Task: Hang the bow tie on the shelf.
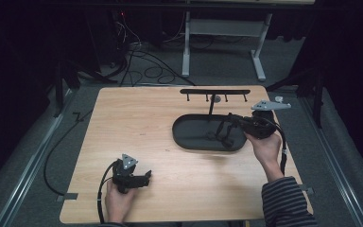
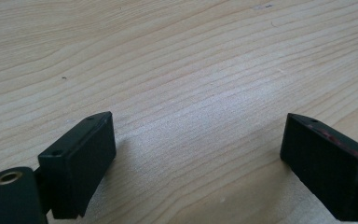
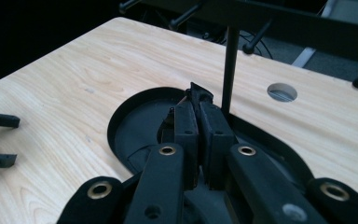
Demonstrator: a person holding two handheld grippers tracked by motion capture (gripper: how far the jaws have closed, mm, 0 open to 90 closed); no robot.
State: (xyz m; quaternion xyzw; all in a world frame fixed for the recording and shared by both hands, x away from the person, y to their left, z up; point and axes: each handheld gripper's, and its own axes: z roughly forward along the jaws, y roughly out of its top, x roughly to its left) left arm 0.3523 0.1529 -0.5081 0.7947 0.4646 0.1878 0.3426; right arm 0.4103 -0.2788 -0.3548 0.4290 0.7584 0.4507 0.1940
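Observation:
A black oval tray (image 1: 189, 130) lies on the right half of a wooden table (image 1: 132, 123). From the tray rises a thin post that carries a black bar with several pegs (image 1: 215, 91). My right gripper (image 1: 221, 132) reaches over the tray from the right, just beside the post (image 3: 230, 70). In the right gripper view my right gripper (image 3: 195, 95) has its jaws pressed together on a small thin dark piece at their tips; I cannot tell what it is. My left gripper (image 1: 147, 176) rests open near the table's front left, with bare wood between its jaws (image 2: 198, 135).
A round grommet hole (image 3: 282, 92) sits in the table behind the tray. Cables and a white desk frame (image 1: 227, 33) lie on the floor beyond the far edge. The tray rim (image 3: 121, 121) is low. My left gripper's open jaws (image 3: 0, 140) show far left.

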